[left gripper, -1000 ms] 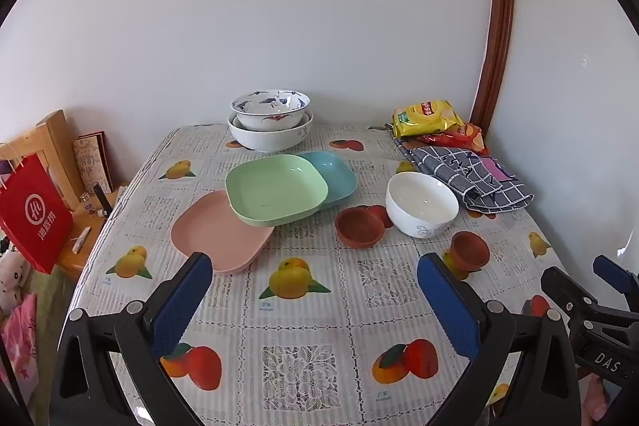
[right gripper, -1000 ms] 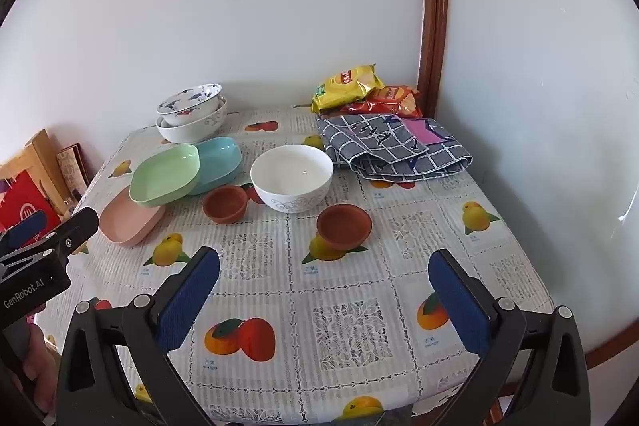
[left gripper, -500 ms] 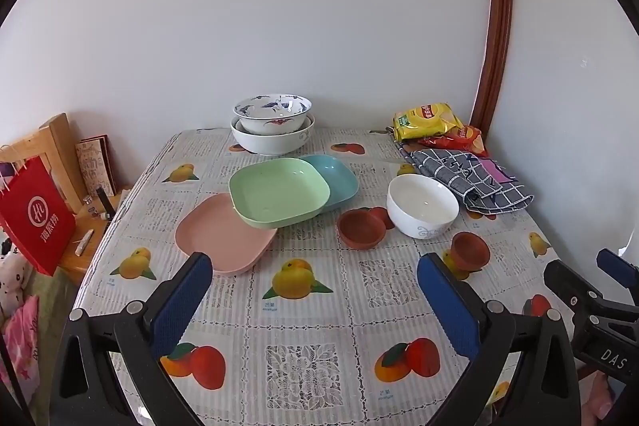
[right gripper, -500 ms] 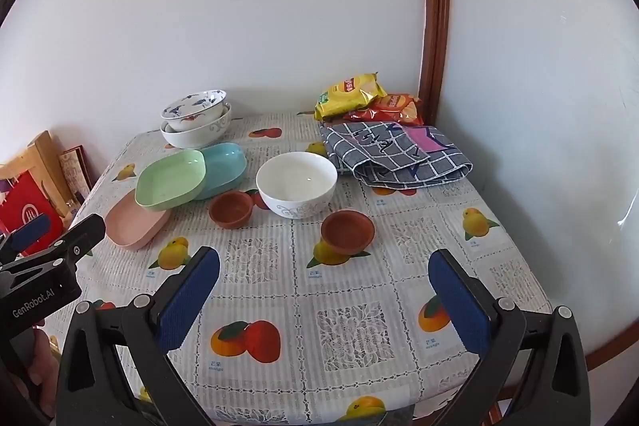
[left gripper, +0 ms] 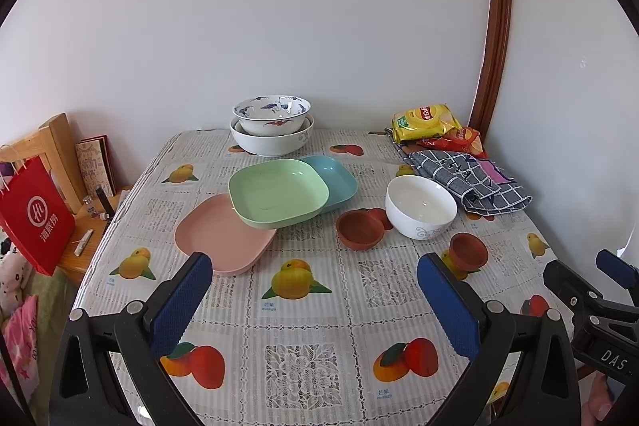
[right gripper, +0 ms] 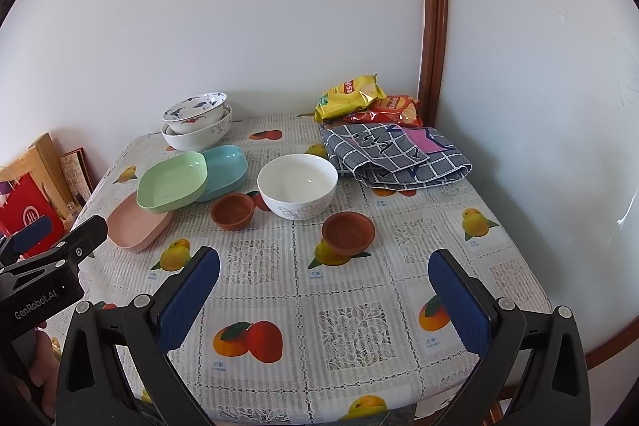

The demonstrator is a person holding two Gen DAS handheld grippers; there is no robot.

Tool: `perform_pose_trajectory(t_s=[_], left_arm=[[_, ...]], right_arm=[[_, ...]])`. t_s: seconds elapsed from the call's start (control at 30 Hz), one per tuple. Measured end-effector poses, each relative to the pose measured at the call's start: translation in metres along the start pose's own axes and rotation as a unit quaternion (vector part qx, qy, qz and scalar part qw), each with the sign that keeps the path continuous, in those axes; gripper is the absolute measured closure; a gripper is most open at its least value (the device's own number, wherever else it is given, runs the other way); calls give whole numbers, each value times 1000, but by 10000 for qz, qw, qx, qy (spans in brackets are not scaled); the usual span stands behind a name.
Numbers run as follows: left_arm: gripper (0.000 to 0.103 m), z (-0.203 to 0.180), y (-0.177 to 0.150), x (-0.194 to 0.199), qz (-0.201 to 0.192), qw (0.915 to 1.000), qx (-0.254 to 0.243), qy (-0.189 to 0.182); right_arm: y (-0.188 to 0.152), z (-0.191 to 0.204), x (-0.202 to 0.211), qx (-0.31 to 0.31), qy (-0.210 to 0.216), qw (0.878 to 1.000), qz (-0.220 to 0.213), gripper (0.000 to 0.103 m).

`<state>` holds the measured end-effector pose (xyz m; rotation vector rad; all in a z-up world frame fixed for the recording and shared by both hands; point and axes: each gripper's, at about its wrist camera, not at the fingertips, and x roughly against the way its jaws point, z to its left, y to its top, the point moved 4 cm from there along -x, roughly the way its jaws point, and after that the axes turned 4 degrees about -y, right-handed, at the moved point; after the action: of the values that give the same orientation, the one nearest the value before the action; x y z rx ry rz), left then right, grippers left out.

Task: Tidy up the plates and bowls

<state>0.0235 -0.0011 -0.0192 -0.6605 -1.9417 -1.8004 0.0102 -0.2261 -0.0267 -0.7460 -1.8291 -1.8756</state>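
A green plate (left gripper: 278, 193) overlaps a pink plate (left gripper: 223, 234) and a blue plate (left gripper: 335, 178) mid-table. Right of them stand a white bowl (left gripper: 420, 207) and two small brown bowls, one (left gripper: 359, 228) beside it and one (left gripper: 468, 251) nearer me. A patterned bowl (left gripper: 271, 114) sits nested in a larger white bowl (left gripper: 271, 143) at the back. My left gripper (left gripper: 315, 306) hangs open above the table's near edge, holding nothing. My right gripper (right gripper: 323, 302) is open too, short of the nearer brown bowl (right gripper: 348, 231).
A checked cloth (left gripper: 471, 178) and snack bags (left gripper: 427, 120) lie at the back right by the wall. A red bag (left gripper: 34, 214) and a wooden chair (left gripper: 56, 146) stand left of the fruit-print tablecloth (left gripper: 303, 330).
Both grippers have drawn back and risen slightly, so the table looks a bit farther and lower. Nothing on the table moved.
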Motion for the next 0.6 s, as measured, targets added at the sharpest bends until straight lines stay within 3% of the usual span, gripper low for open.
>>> perform_pose_trajectory(t_s=[0.6], left_arm=[[0,2,0,7,-40,10000,30,-67]], right_arm=[[1,1,7,-30,12,10000,-69,0]])
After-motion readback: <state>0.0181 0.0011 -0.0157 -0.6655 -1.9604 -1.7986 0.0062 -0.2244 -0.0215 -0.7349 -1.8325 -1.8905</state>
